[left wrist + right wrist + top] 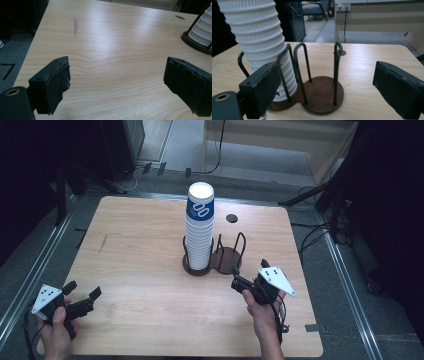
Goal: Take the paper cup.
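A tall stack of white paper cups, the top one with a blue logo, stands in the left ring of a dark two-ring wire holder at mid-table. The holder's right ring is empty. My right gripper is open just in front of the holder; in the right gripper view the gripper faces the empty round base, and the ribbed cups rise at left. My left gripper is open near the table's front left corner, with its jaws over bare wood and the cups far to the right.
The wooden table has a small dark round hole behind the holder and a grey scuff toward its left. Dark stands and cables lie on the floor around the table edges.
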`<state>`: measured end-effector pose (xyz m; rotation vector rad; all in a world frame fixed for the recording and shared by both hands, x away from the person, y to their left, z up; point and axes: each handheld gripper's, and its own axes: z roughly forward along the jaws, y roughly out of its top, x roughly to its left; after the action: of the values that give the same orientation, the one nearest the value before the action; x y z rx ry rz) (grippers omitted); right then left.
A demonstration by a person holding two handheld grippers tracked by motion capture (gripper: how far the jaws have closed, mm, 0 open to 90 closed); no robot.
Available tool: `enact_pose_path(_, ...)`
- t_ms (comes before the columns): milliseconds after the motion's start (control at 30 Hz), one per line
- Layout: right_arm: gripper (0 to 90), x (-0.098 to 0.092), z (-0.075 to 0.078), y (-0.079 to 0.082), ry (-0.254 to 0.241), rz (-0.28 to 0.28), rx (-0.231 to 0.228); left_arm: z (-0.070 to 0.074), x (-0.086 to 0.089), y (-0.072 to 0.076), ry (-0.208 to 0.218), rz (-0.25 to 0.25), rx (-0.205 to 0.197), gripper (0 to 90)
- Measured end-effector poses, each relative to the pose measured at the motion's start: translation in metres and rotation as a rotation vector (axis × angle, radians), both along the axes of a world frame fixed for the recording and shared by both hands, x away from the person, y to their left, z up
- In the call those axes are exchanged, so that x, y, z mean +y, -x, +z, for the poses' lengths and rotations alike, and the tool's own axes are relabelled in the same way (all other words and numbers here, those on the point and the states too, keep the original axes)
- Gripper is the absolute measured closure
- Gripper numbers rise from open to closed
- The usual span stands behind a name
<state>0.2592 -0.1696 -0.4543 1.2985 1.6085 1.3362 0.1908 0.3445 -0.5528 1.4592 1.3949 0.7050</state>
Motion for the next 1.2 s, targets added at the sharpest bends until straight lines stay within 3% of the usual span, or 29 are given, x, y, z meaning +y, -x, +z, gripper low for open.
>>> enact_pose_path(700,7.9,0.054,0.025,-0.02,-0.006,0.056,-0.069,0.0,-0.001,-0.001,0.002,-0.01,-0.001,8.3)
enact_pose_path(1200,7.8,0.081,0.041,-0.033,-0.015,0.087,-0.087,0.0,0.0,-0.001,0.004,-0.017,-0.001,8.3)
